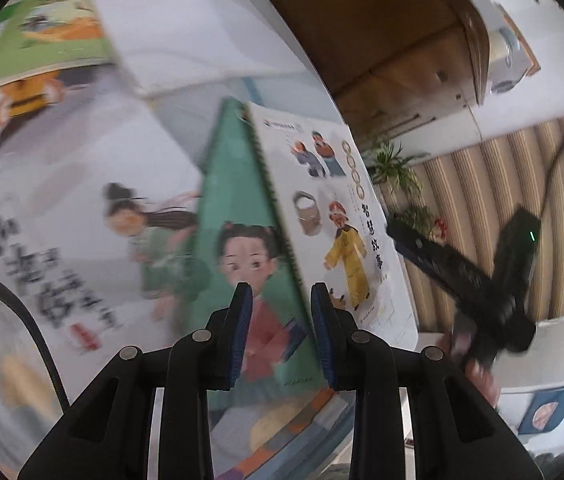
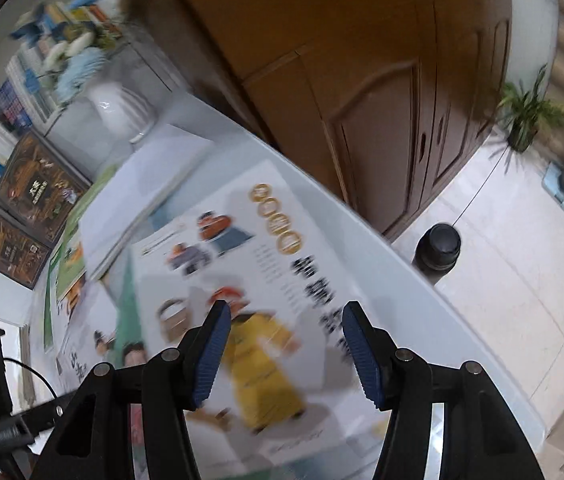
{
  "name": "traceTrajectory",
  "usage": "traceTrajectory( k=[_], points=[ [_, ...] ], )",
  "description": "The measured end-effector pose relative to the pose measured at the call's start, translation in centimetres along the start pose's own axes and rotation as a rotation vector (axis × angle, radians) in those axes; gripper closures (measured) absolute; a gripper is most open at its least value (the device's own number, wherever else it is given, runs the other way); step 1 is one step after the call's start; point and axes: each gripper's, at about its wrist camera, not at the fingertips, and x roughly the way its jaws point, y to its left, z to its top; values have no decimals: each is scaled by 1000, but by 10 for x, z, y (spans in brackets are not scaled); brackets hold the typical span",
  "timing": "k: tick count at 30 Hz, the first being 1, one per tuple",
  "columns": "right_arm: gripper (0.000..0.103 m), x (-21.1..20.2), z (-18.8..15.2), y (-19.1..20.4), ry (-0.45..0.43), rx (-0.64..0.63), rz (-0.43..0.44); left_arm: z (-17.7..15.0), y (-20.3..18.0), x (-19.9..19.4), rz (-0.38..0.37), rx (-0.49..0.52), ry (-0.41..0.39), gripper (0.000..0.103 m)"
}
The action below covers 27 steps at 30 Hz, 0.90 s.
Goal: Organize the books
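Books [image 1: 322, 216] overlap on table [image 2: 422, 312]; vase [image 2: 122, 110] nearby.

light: bright, even daylight | blur: heavy motion smear | edges: fisheye-bent, dark vignette

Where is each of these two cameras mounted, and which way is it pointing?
Left wrist view: sits on the left claw, looking down past its parted pads at the green girl-cover book; the right claw and hand show at the right.
Right wrist view: sits on the right claw, angled down at the white book with the yellow-robed figure; only its own fingers show.
Shared: that white book, the table, the wooden wardrobe.
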Motion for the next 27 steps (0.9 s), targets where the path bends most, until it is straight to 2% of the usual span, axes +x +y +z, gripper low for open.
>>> traceTrajectory(
  k=[3,5,8,11,14,16,20,23,27],
  points=[
    [47,10,16,-11,7,-9,-2,1,-2,11,5,-5,17,75],
    [47,16,22,-8,-3,-42,-35,0,-2,14,9,-14,22,75],
    [46,33,25,-3,63,-89,-12,1,4,16,12,-32,27,75],
    [44,39,25,10,80,-167,-28,2,10,17,-6,-58,31,75],
    [44,36,20,21,104,-212,23,2,12,18,-24,-74,30,75],
    [44,34,15,33,120,-259,49,0,14,17,-34,-77,29,75],
    [43,29,-3,73,109,-398,21,-9,23,3,13,-56,13,75],
    [43,29,-15,91,137,-417,59,-19,39,-15,27,-92,-3,75],
    [43,35,-47,120,204,-450,120,-46,72,-47,72,-164,-44,75]
  ],
)
